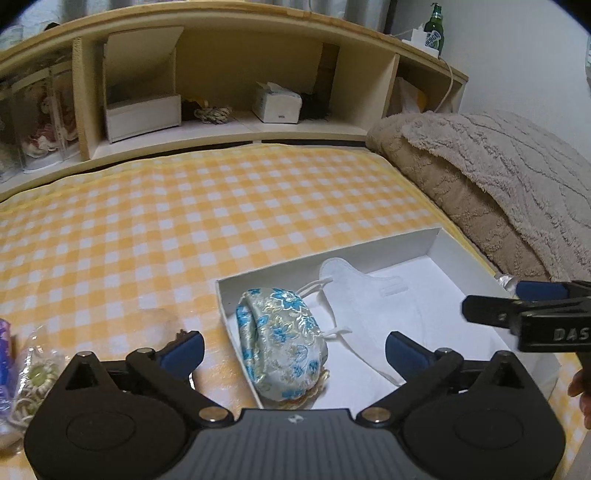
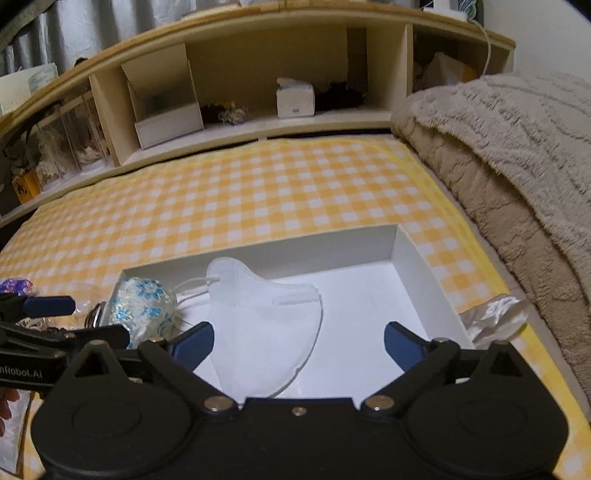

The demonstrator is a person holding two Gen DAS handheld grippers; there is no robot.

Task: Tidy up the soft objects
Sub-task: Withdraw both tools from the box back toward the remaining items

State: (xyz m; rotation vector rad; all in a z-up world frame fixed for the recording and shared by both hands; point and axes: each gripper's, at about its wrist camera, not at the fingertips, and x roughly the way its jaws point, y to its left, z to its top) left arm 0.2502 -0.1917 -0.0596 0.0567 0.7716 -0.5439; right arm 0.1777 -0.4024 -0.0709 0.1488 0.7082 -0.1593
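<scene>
White inside, the shallow box [image 2: 410, 254] on the yellow checked bedsheet [image 1: 184, 206] holds a folded white face mask [image 2: 262, 325] at its middle and a blue-flowered brocade pouch [image 1: 284, 339] in the nine o'clock end. Left gripper [image 1: 293, 350] hangs spread wide over the pouch, empty. Right gripper [image 2: 299, 347] hangs spread over the mask, empty. Beige blanket [image 1: 498, 177] lies at three o'clock.

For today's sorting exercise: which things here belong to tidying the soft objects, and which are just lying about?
Part of the job: white box, face mask, floral pouch, crumpled white fabric, left gripper, right gripper.

Lying about: tissue box, green bottle, beige blanket.
</scene>
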